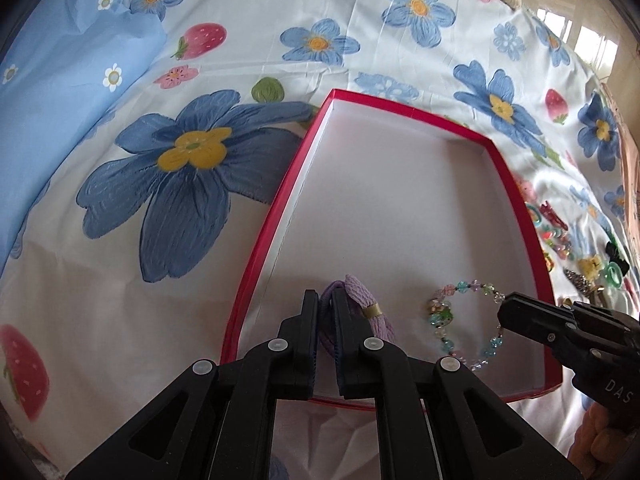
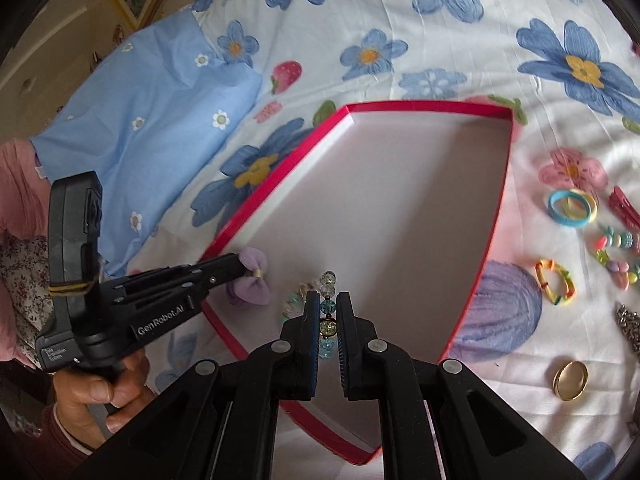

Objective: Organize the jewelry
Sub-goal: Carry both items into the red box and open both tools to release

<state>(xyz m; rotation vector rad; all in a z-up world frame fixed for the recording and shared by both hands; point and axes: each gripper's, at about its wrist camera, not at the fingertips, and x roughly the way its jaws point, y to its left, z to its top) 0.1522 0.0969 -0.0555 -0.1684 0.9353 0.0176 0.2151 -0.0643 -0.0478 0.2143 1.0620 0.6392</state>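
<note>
Black left gripper [image 2: 240, 266] marked "GenRobot.AI", round pale pivot caps, yellow rubber band, dark red cuff [image 2: 60, 440]

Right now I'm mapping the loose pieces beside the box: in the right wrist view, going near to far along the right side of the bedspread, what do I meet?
Gold ring → rainbow loop bracelet → blue and yellow hair ties → pink printed flower.

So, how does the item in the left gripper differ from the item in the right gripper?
The left gripper holds a purple fabric bow hair tie; the right gripper holds a beaded bracelet. The bow is soft and plain, the bracelet clear and many-coloured. Both are pinched over the red box.
</note>
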